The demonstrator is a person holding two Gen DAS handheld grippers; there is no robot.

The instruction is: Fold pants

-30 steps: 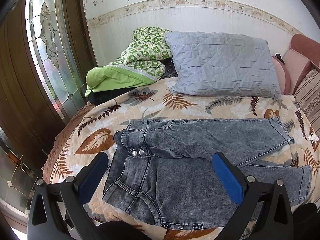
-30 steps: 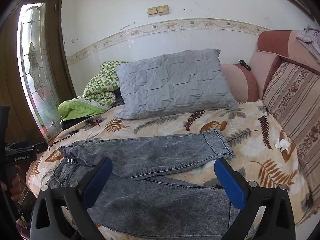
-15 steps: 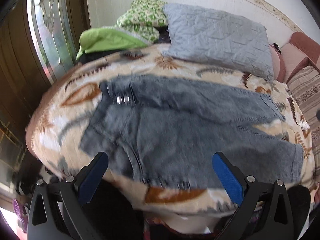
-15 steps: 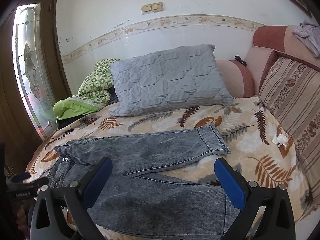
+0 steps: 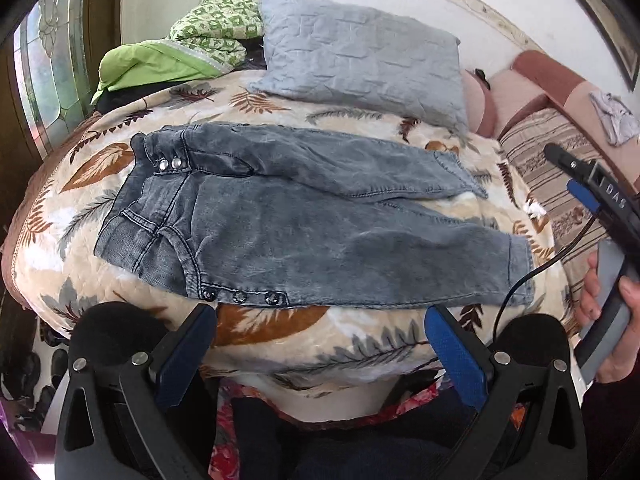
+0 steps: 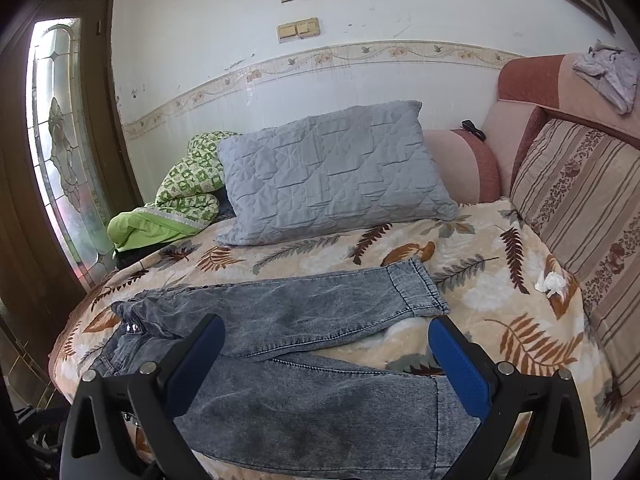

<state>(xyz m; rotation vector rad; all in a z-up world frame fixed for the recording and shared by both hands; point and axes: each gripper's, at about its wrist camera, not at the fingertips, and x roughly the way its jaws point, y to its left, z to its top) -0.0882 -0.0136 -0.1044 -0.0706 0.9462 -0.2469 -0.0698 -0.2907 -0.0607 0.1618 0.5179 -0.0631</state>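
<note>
Grey pants (image 5: 304,216) spread flat on the leafy bedspread (image 5: 280,336), legs pointing right. Left gripper (image 5: 320,354) and right gripper (image 6: 326,364) both wide apart, holding nothing, hovering near the edge.

Grey pants (image 5: 304,216) spread flat on leaf-print bedspread (image 5: 280,332), left hand-held gripper (image 5: 320,352) spread wide, seemingly above bed edge

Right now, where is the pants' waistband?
In the left wrist view, the waistband lies at the pants' left end, on the leaf-print bedspread, nearest the stained-glass window.
</note>
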